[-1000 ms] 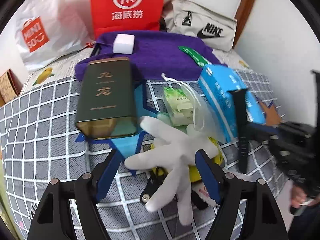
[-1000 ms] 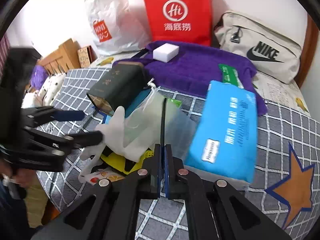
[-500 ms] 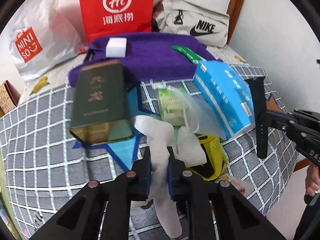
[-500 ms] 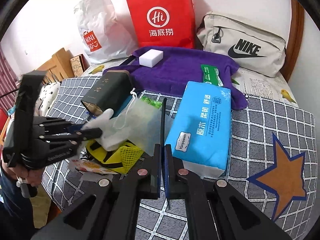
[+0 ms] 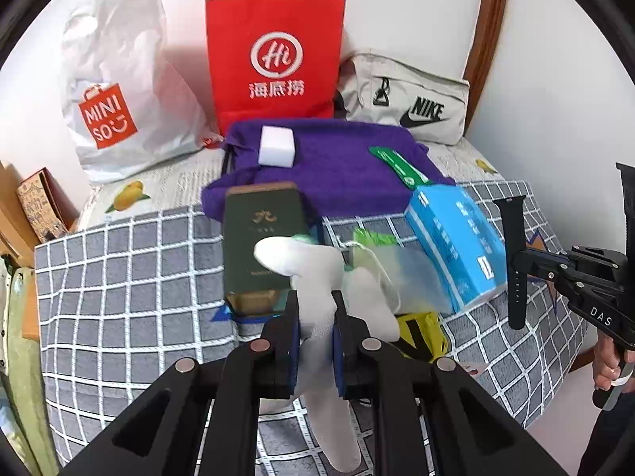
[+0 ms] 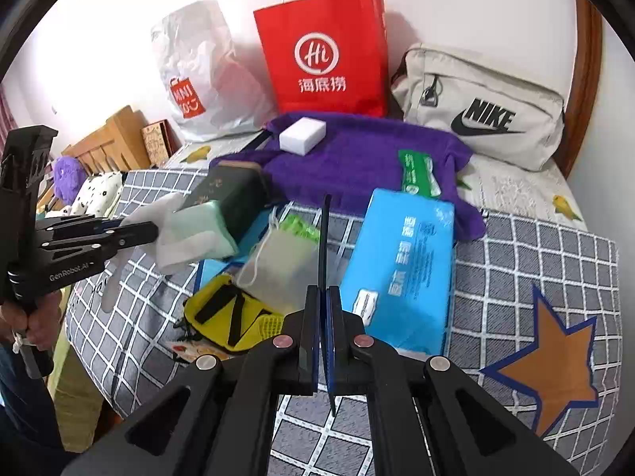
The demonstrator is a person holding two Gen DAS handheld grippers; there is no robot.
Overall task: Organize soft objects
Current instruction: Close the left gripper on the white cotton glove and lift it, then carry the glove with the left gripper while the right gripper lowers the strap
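Left gripper point(image 5: 315, 309) — we have it clamped across the middle of a white glove point(image 5: 313, 273), which is clear of the bedspread; limp fingers flop up toward 12 o'clock and the cuff hangs toward 6. Right gripper point(image 6: 322, 301) — pinched tight on a black watch strap point(image 6: 324, 238), held edge-on and upright.

Glove position: in the right wrist view it sits at 9 o'clock, above the checked bedspread point(image 6: 555, 269), near the dark green tin point(image 6: 234, 194).

Handling, our judgement: glove is very light, soft, no stiffness at all; it drapes whichever way it is tipped. A mid-palm hold looks secure, though the dangling ends may snag the yellow mesh pouch point(image 6: 230, 313) or the drawstring bag point(image 6: 285, 265) below. Strap is rubbery, holds its shape, better gripped near one end.

Purple towel point(image 5: 341, 158) at 12 o'clock, carrying a white sponge block point(image 5: 276, 151), looks like a possible place for soft items. Blue tissue pack point(image 6: 401, 269) lies at 2 o'clock.
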